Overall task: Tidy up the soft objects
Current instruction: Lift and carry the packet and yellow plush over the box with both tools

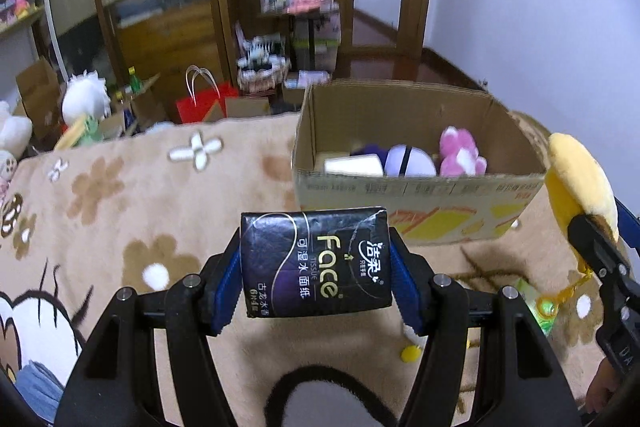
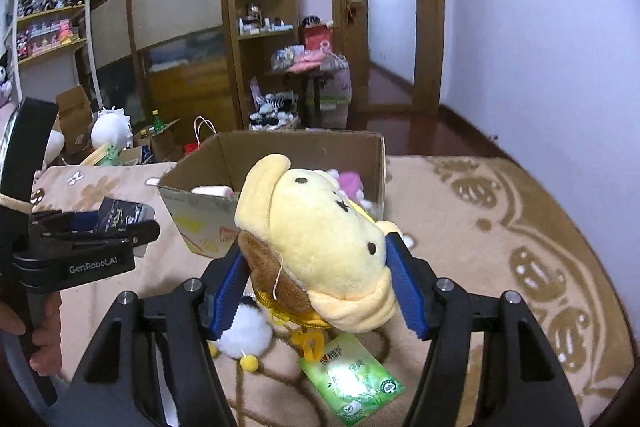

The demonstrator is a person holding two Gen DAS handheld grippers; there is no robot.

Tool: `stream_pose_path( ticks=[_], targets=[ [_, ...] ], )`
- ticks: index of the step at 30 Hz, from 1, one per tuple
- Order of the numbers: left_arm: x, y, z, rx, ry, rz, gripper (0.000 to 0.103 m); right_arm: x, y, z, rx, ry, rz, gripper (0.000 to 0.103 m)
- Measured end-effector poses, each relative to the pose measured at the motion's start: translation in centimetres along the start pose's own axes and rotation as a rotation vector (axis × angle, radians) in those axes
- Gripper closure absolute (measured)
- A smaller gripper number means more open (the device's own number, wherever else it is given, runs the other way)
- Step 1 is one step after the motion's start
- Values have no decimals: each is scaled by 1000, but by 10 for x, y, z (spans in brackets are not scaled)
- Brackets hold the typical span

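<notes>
left gripper (image 1: 316, 267) clamps tissue pack (image 1: 315, 263) | right gripper (image 2: 316, 279) clamps yellow plush (image 2: 320, 243) | cardboard box (image 1: 416, 195) part-filled — both loads still out, green packet (image 2: 354, 375) left on blanket (image 1: 160, 187)

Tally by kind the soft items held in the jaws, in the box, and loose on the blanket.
Tissue packs: 2, black in left gripper, green on blanket
Plush toys: 4, yellow in right gripper, pink, purple-white, white pompom
Total: 6
</notes>
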State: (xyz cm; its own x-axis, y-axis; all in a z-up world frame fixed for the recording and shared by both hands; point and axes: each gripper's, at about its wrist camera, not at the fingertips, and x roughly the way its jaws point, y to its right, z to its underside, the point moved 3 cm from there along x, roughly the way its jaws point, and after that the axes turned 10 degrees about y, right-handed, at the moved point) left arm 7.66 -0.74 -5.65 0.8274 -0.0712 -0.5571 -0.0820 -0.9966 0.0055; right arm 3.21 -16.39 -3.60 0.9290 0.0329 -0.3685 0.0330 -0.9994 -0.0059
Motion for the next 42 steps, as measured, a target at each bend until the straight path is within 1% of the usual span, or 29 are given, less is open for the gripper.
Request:
stream_pose_path(
  ticks=[3,9,15,20,24,29,32,37,42],
  targets=[
    [-8,0,-7,0,44,4,39,-5,-7,-4,-40,28,19,34],
    [-23,3,-21,15,127,11,39,-8,-9,-14,-63,67,50,34],
    [-34,2,-29,5,166,28,39,-2,-6,-28,-50,120,79,34],
    [-37,3,-39,18,210,19,39,5,-6,-38,-69,147,104,34],
    [-33,9,-47,54,241,8,39,12,-5,-45,-75,160,112,34],
    [-25,16,-61,64,288,11,39,19,-2,-52,-89,173,123,34],
    [-20,22,-67,88,310,18,39,24,0,-55,-101,173,124,34],
    [-5,32,-74,115,314,29,39,35,3,-57,-123,161,113,33],
    [9,37,-79,113,308,42,39,48,3,-57,-150,156,97,33]
  ],
)
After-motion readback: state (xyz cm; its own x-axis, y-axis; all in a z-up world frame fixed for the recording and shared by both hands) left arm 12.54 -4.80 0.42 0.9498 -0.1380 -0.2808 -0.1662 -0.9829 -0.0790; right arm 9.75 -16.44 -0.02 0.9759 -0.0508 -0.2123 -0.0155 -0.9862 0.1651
